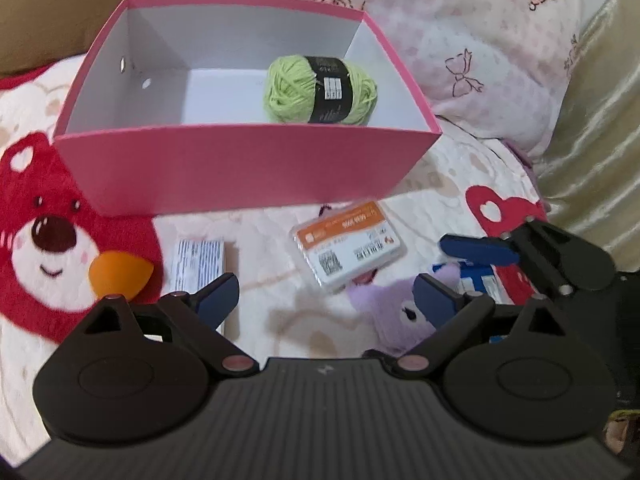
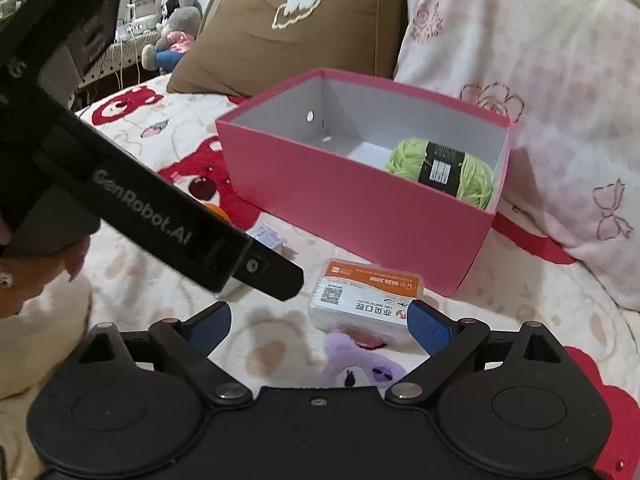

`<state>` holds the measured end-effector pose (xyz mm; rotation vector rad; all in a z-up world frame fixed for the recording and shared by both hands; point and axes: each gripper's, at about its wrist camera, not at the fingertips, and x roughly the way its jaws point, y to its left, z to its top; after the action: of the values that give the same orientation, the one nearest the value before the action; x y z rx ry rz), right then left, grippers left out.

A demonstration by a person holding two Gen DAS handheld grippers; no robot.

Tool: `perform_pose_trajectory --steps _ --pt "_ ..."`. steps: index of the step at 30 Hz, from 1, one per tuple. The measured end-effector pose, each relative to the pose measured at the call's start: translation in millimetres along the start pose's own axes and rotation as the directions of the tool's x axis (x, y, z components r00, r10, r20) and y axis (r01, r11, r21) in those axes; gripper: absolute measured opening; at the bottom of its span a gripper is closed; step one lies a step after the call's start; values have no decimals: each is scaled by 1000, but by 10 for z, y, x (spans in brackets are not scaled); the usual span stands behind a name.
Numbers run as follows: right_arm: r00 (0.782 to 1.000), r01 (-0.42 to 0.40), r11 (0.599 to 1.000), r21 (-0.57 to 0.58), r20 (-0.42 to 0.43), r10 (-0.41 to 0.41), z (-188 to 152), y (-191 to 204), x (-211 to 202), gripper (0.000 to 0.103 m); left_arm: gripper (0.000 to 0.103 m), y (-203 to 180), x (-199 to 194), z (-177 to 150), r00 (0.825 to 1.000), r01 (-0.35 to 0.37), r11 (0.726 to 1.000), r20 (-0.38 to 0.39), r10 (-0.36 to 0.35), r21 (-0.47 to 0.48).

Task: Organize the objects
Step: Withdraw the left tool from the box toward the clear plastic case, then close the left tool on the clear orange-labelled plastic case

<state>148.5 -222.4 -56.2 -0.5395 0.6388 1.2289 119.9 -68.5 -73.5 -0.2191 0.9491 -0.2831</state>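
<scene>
A pink box [image 1: 248, 168] with a white inside stands on the bed and holds a green yarn ball [image 1: 320, 90]. In front of it lie an orange-and-white card case [image 1: 346, 252], a small white printed carton [image 1: 198, 264], an orange sponge [image 1: 120, 274] and a purple plush toy [image 1: 384, 312]. My left gripper [image 1: 326, 300] hangs open above the blanket, the plush beside its right finger. My right gripper [image 2: 320, 328] is open too, above the plush toy [image 2: 360, 364], with the card case [image 2: 366, 296] just ahead by its right finger. Nothing is held.
A brown pillow [image 2: 296, 28] and a pink floral pillow [image 2: 540, 92] lie behind the box [image 2: 360, 220]. The blanket shows a red bear [image 1: 48, 240]. The left gripper's black body [image 2: 160, 220] crosses the right wrist view. A blue-and-white packet [image 1: 476, 284] lies at the right.
</scene>
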Motion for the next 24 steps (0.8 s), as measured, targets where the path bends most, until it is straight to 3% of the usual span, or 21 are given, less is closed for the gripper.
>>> perform_pose_trajectory --steps 11,16,21,24 --pt "998 50 996 70 -29 -48 -157 -273 513 97 90 31 424 -39 1000 -9 999 -3 9 -48" --pt "998 52 993 104 -26 -50 -173 -367 616 97 90 61 537 -31 1000 -1 997 31 3 -71" --pt "999 28 990 142 -37 -23 -168 -436 707 97 83 156 648 -14 999 26 989 42 -20 -146" --pt "999 12 988 156 -43 -6 -185 -452 746 97 69 188 731 -24 999 24 988 34 -19 -156"
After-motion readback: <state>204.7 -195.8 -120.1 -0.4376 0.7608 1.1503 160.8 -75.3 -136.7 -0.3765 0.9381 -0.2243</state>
